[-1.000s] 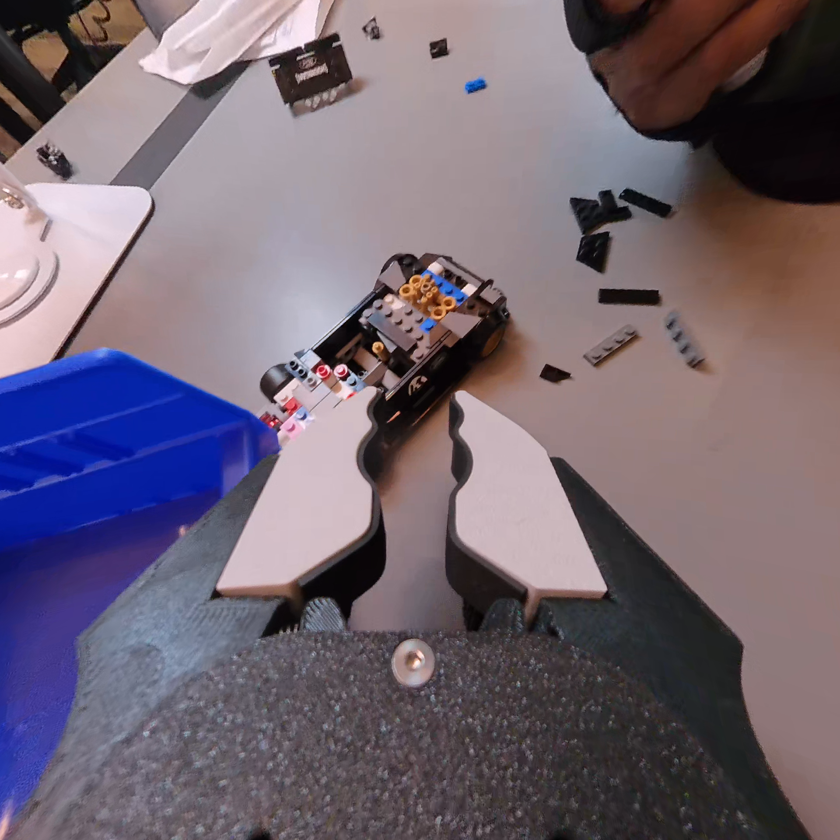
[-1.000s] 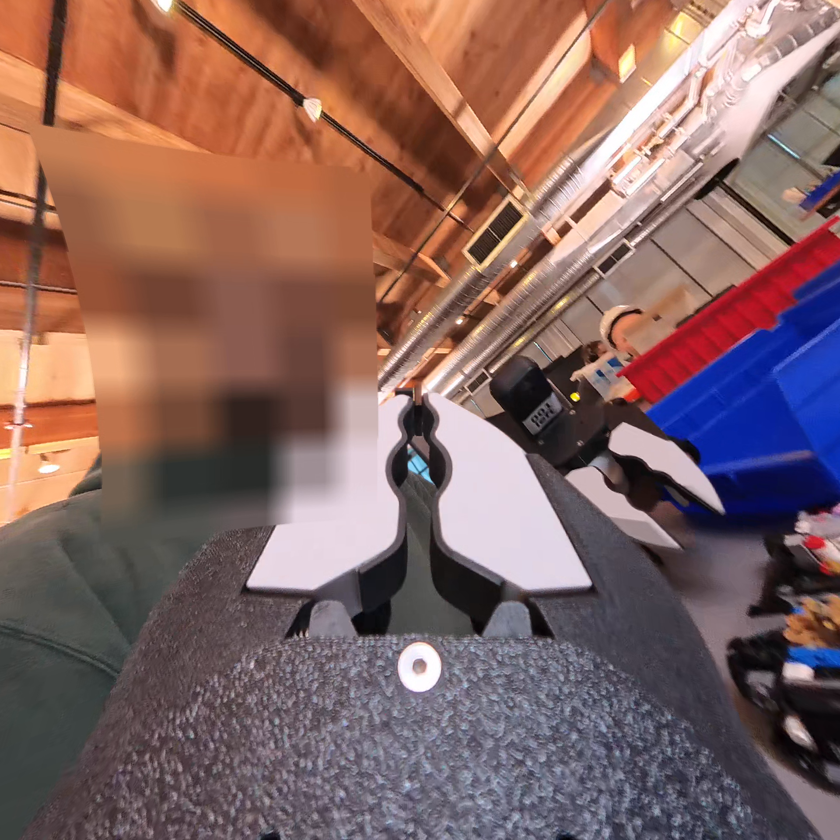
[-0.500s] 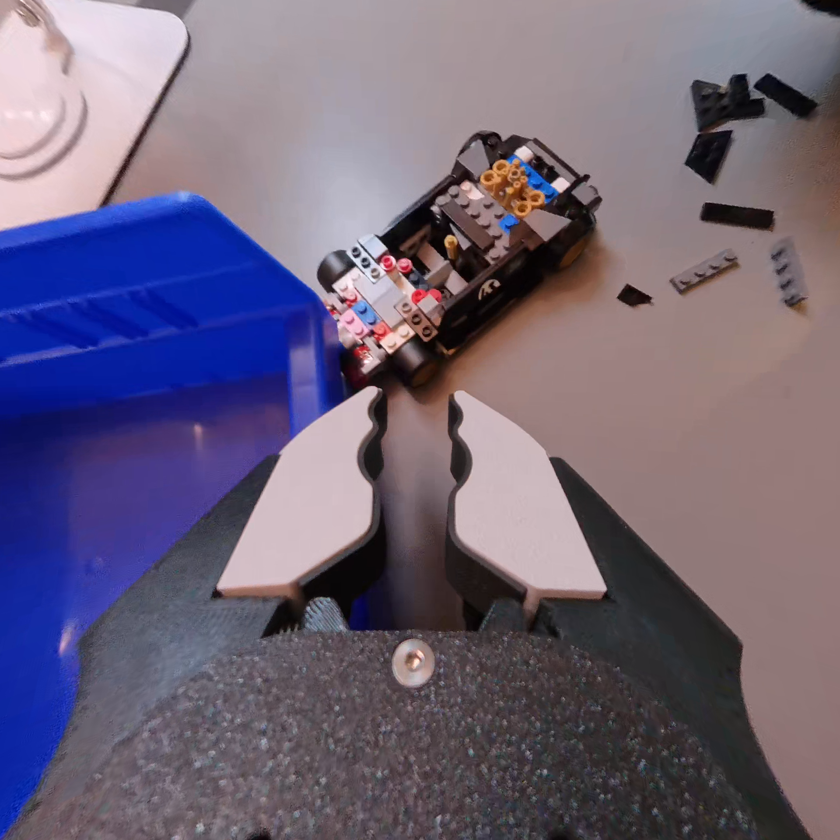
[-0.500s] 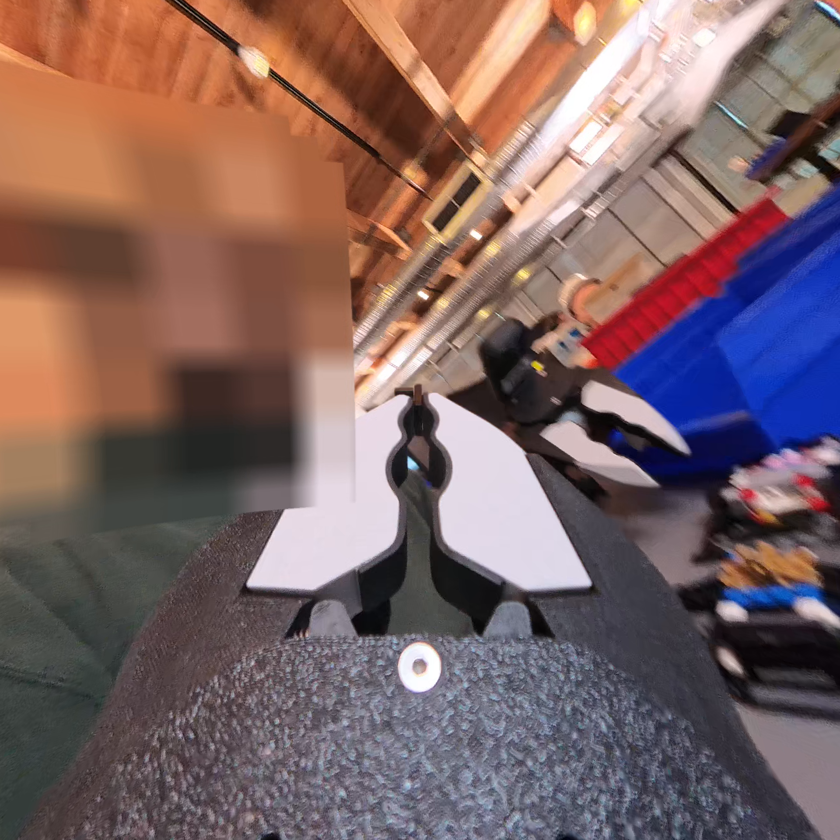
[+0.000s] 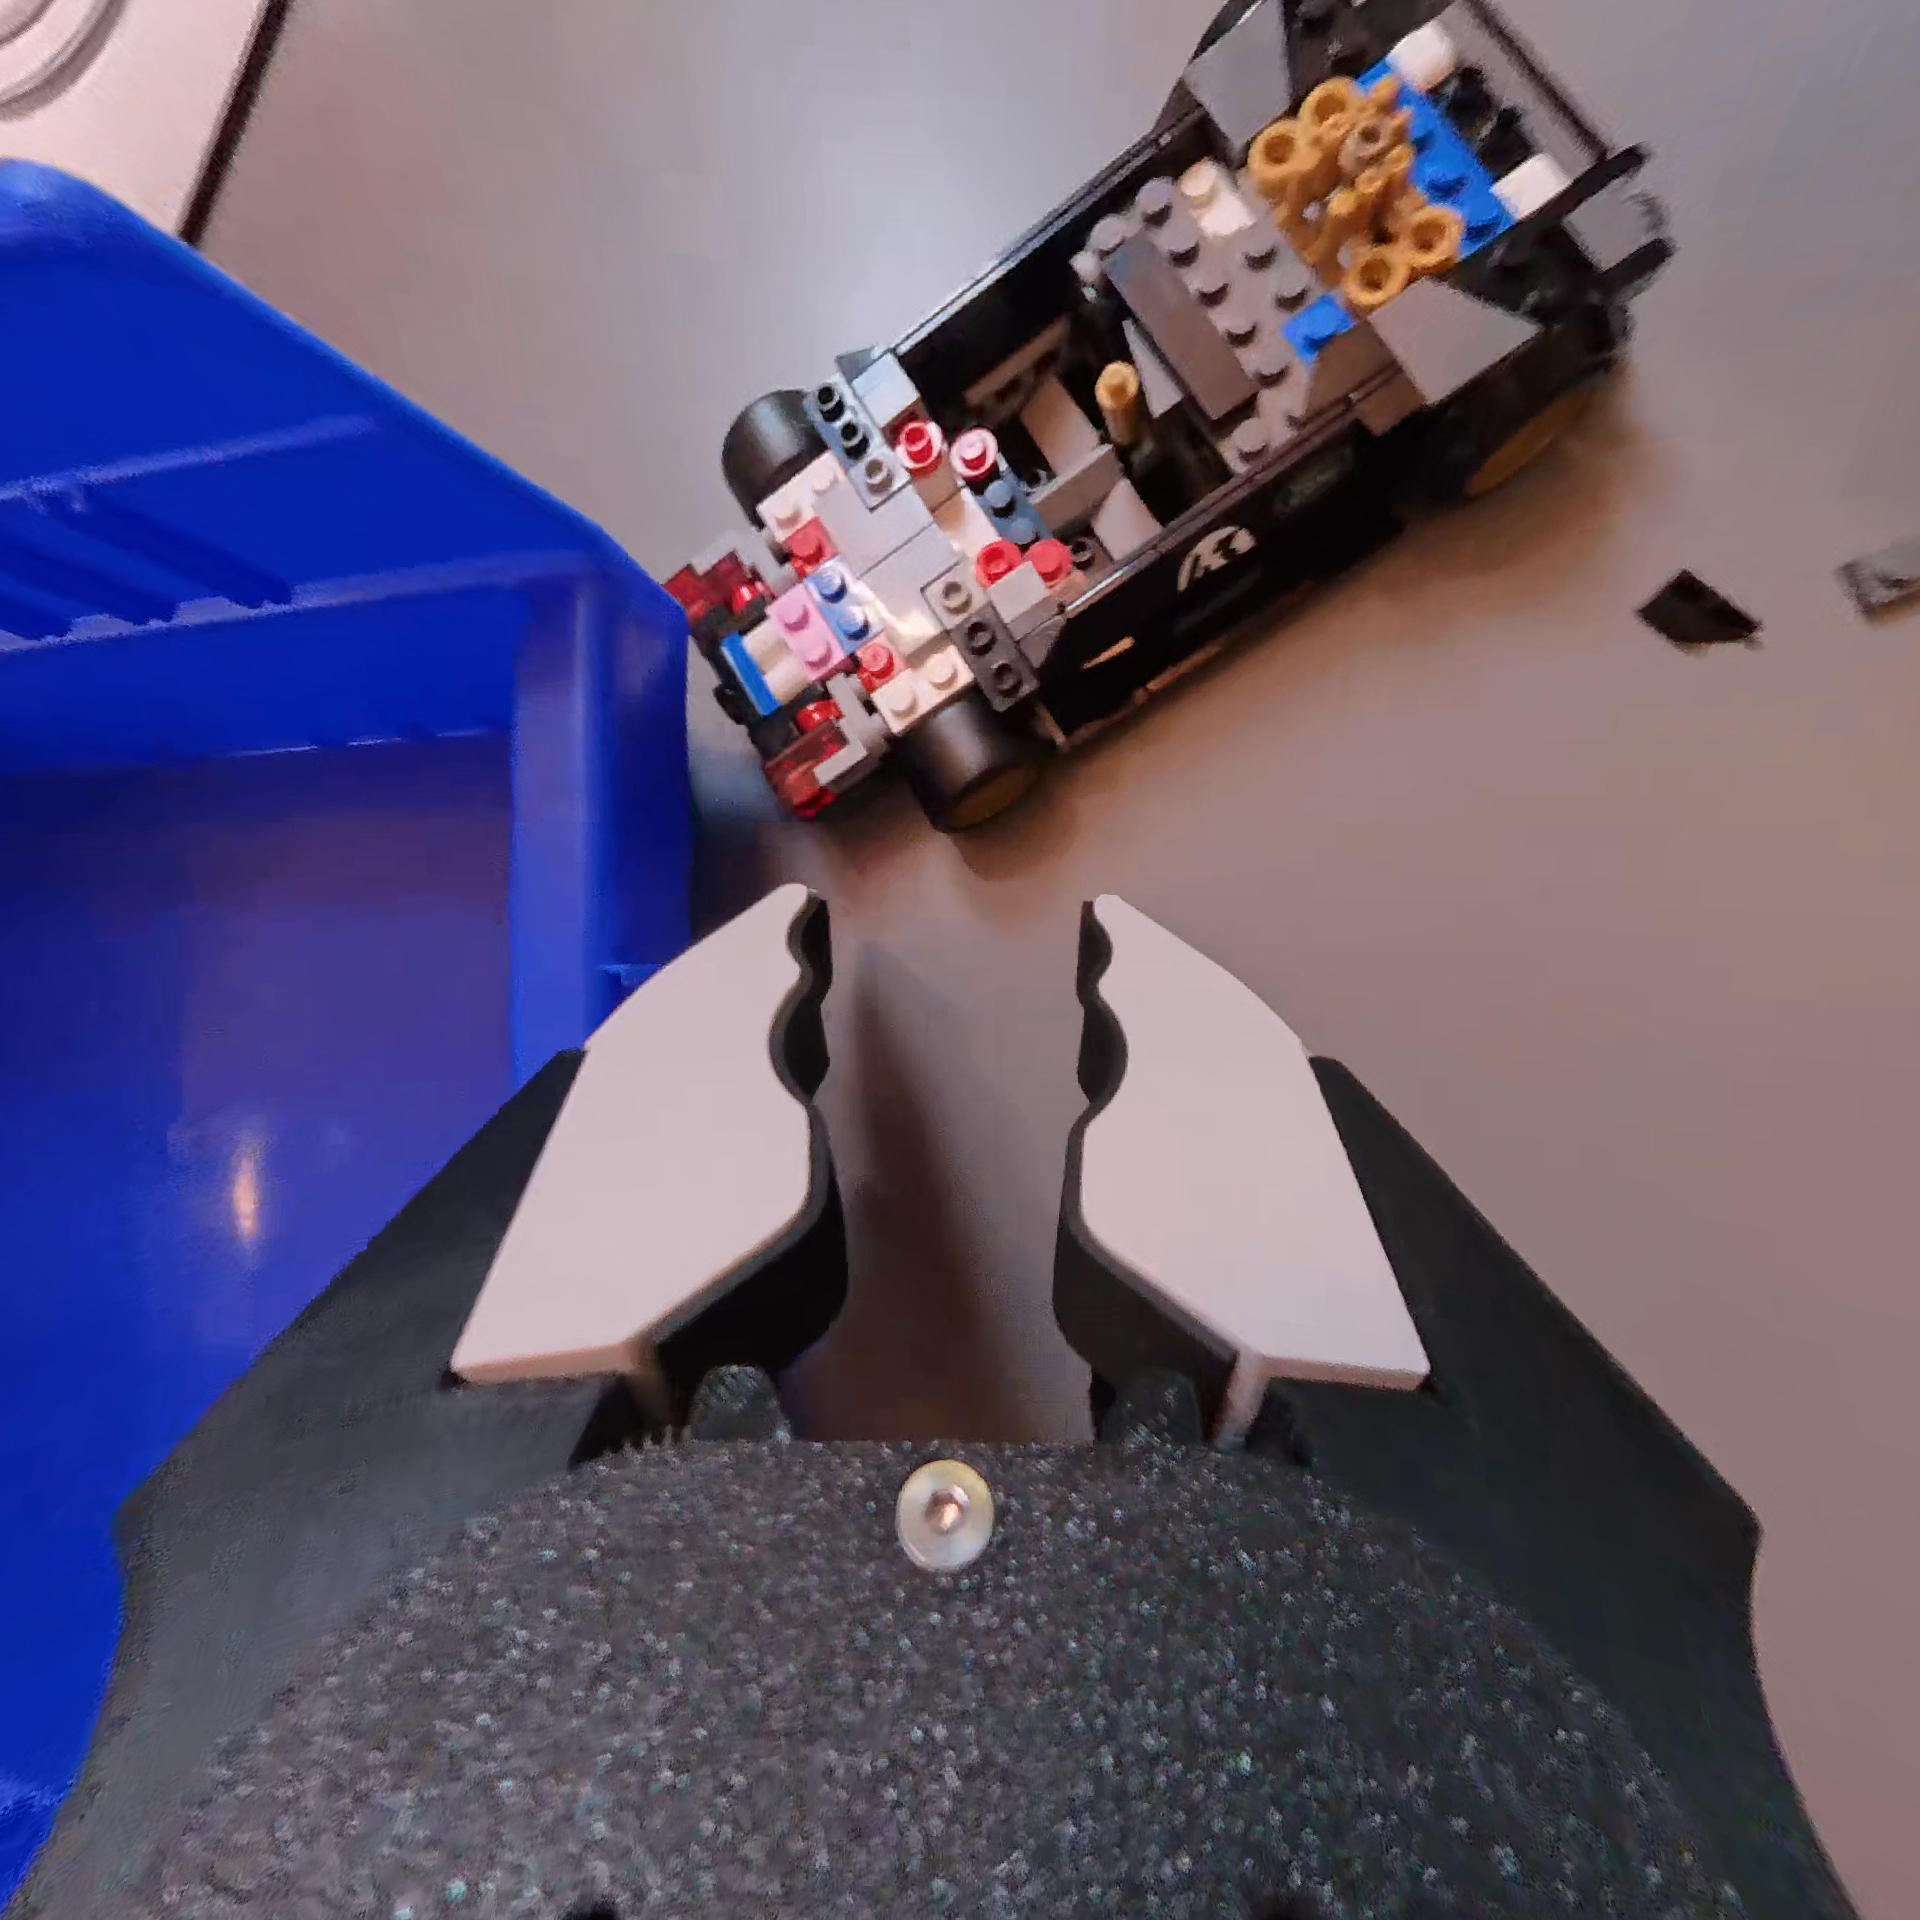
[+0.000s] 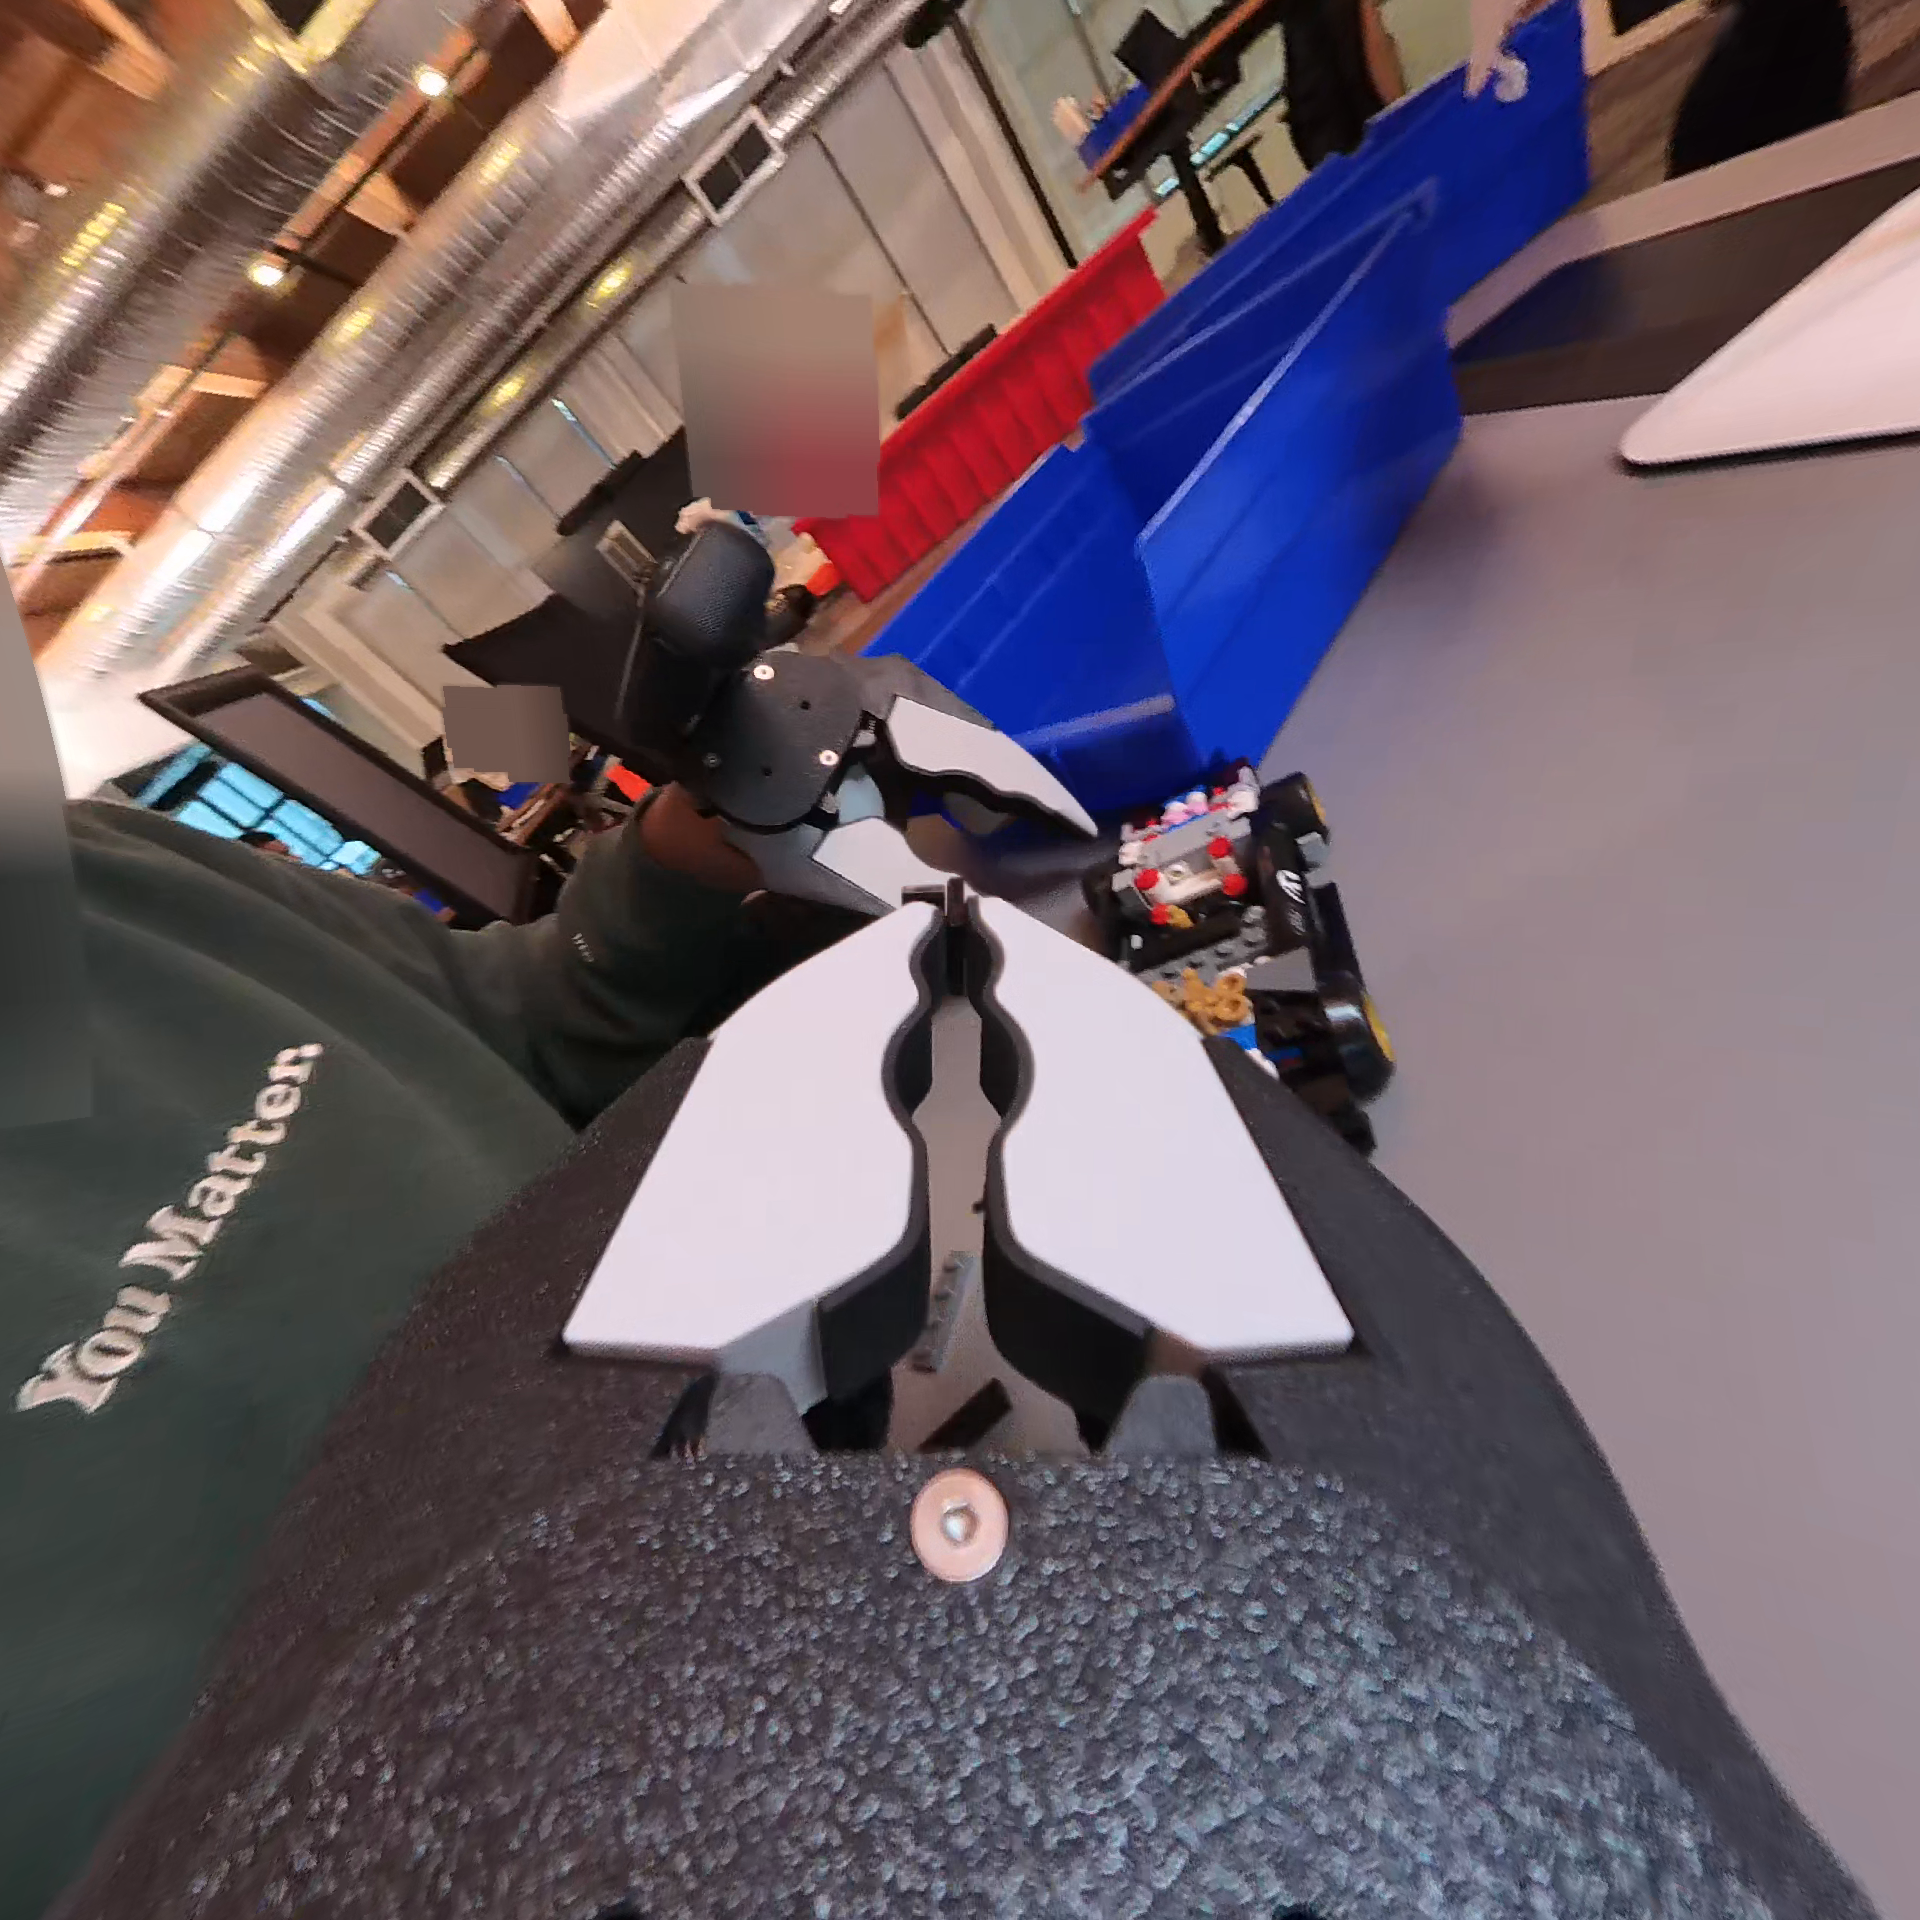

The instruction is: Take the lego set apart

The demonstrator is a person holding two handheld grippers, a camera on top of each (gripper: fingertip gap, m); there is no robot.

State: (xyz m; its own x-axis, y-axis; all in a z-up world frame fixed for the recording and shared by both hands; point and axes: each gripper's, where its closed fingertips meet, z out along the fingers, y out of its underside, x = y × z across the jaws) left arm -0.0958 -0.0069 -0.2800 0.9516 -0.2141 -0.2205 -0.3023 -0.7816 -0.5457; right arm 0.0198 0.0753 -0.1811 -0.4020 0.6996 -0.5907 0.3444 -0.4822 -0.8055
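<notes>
Moved: my left tongs (image 5: 945, 914) have widened and drawn nearer the car.
Car: half-stripped black brick car (image 5: 1164, 416) on the grey tabletop (image 5: 1455, 987), beside the blue plastic bin (image 5: 312, 644).
Right tongs (image 6: 954, 914): pinching a small black piece (image 6: 951, 902).
Advice: I should brace the chassis, then pry upward.

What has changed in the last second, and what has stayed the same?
The left gripper has pulled back from the lego car toward the blue bin and opened its jaws wider. The right gripper has swung down from the ceiling toward the table. It stays shut on a small black piece. The car has not moved.
</notes>
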